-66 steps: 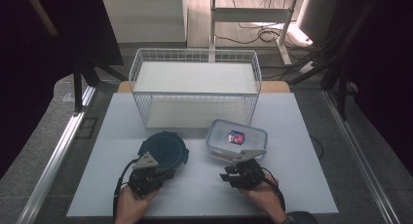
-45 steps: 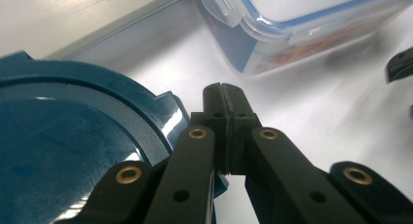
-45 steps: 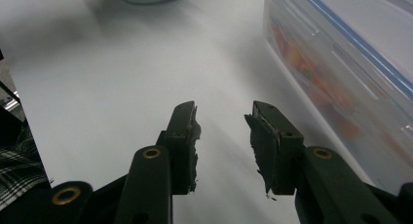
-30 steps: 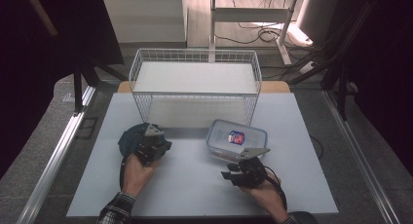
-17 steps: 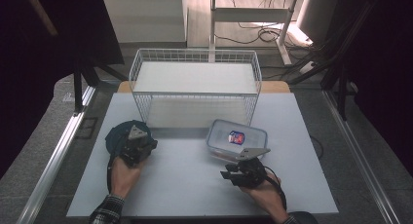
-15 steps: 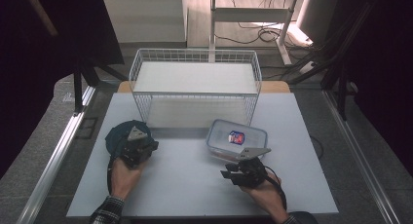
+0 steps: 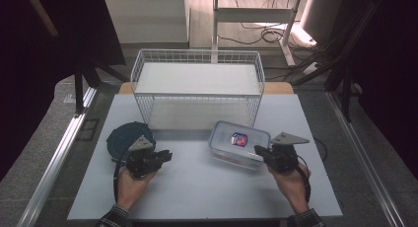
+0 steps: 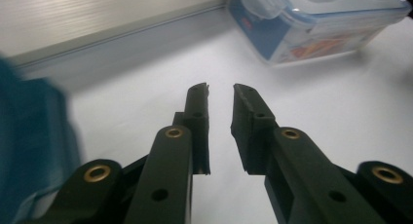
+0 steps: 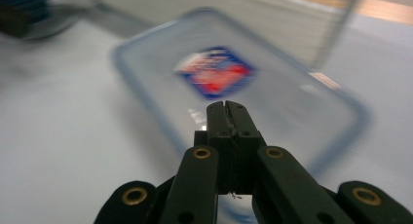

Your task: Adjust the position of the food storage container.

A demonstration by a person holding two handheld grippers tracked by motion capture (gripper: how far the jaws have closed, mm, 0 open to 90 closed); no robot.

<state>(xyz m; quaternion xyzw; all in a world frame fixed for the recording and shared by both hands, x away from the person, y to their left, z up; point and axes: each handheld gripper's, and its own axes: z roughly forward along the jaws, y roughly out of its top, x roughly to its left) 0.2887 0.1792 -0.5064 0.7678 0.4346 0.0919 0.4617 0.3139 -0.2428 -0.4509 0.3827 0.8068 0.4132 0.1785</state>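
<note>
Clear plastic rectangular container with a blue-rimmed lid point(image 7: 239, 144) sits on the white table point(image 7: 197, 182) before the white wire basket point(image 7: 197, 81); your right gripper point(image 7: 261, 151), jaws just pressed together and apparently empty, hangs over its near edge. Your left gripper point(image 7: 167, 155) has just parted its jaws slightly on nothing, beside the dark blue round lid point(image 7: 121, 138).

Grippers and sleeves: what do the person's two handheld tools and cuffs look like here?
Both are black. The left claw and right claw have flat black jaws on link arms with brass-coloured rivets. Each carries a grey three-cornered plate on top and trails a black cable. The cuffs look dark and checked.
</note>
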